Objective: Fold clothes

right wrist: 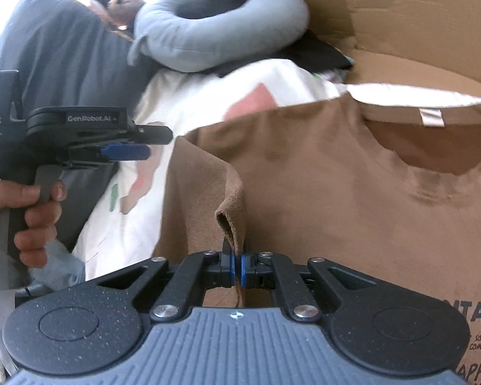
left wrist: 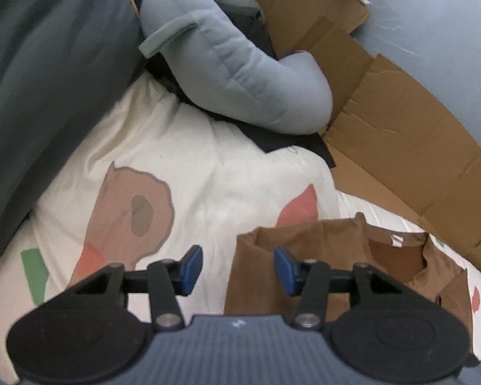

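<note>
Pinching a fold of the brown shirt [right wrist: 336,192], the right gripper [right wrist: 236,271] likely steadies it on the near bedsheet [left wrist: 192,166]; the left gripper [left wrist: 237,269], spread and empty, hovers beside its left edge.

There is one brown T-shirt [right wrist: 352,199] lying on one white bedsheet [left wrist: 189,173] with colored shapes. Past the T-shirt sits one long blue-gray pillow [left wrist: 234,64] and one flat cardboard box [left wrist: 400,134]. One big dark gray cushion [left wrist: 48,73] is beside the sheet. Two grippers, left [left wrist: 238,269] and right [right wrist: 236,271], and one hand [right wrist: 37,211] show.
</note>
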